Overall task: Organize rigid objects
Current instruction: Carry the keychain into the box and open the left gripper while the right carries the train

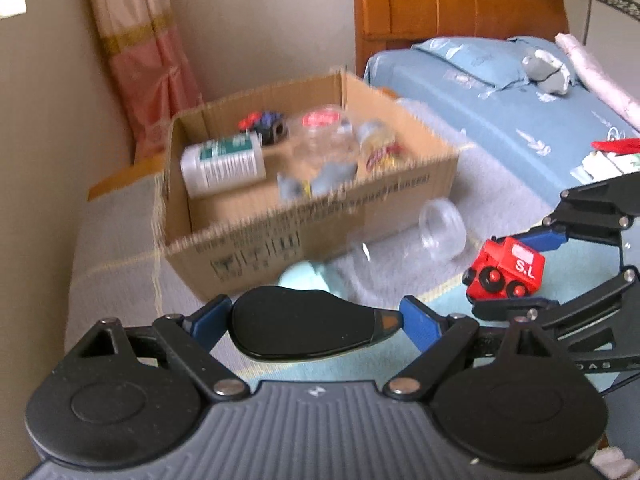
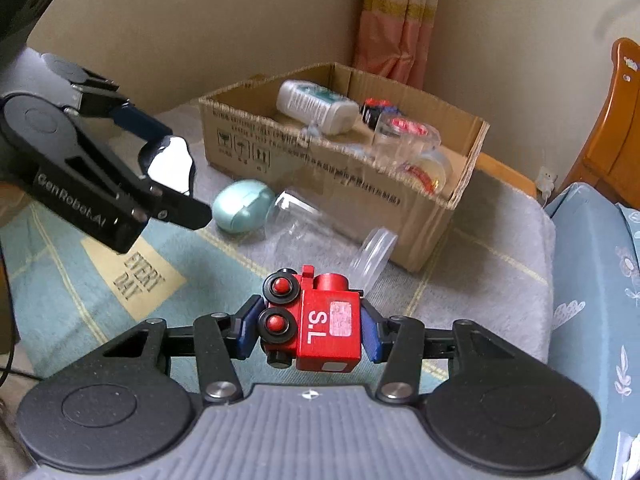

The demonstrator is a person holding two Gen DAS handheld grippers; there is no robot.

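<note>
Left wrist view: the left tongs (image 1: pixel 308 326) pinch a glossy black computer mouse (image 1: pixel 304 326) by its flanks, near the cardboard box (image 1: pixel 320 216) on the bed; smooth and light, it could slip.

Right wrist view: the right tongs (image 2: pixel 310 330) pinch a red toy train (image 2: pixel 320 324) across its flat sides, apparently rigid wood, right of a teal egg-shaped case (image 2: pixel 242 206).

Corrugated brown cardboard, matt and printed, forms the box (image 2: pixel 320 168). The red toy train (image 2: pixel 320 328) is finished in smooth painted wood with glossy black wheels. A glossy black plastic object (image 1: pixel 304 328) is gripped at left. The jar (image 2: pixel 316 232) near the box is clear plastic, the blanket (image 2: pixel 480 280) fuzzy cloth, the headboard (image 1: pixel 452 4) varnished wood.
</note>
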